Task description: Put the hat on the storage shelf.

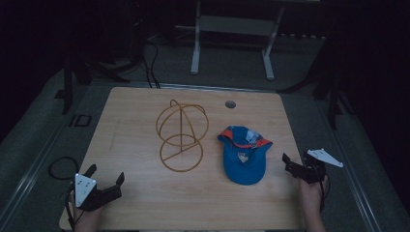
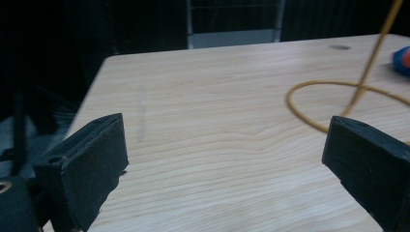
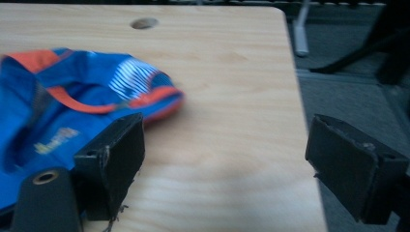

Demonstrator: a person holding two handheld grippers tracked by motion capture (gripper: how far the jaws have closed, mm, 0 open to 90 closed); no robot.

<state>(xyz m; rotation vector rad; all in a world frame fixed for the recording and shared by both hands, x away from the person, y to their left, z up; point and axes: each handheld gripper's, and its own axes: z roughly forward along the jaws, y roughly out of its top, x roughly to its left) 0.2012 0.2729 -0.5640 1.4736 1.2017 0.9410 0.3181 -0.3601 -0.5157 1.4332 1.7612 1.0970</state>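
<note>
Black grippers (image 1: 106, 175), blocky fingers (image 2: 84, 164), grey three-cornered plates (image 1: 84, 185)

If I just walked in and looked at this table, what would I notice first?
Probably the bright blue cap with orange trim, lying right of the table's middle, near the right gripper, whose jaws are open. Next to it, at the middle, stands a golden wire stand made of hoops. The left gripper waits open at the near left corner of the wooden table.
</note>
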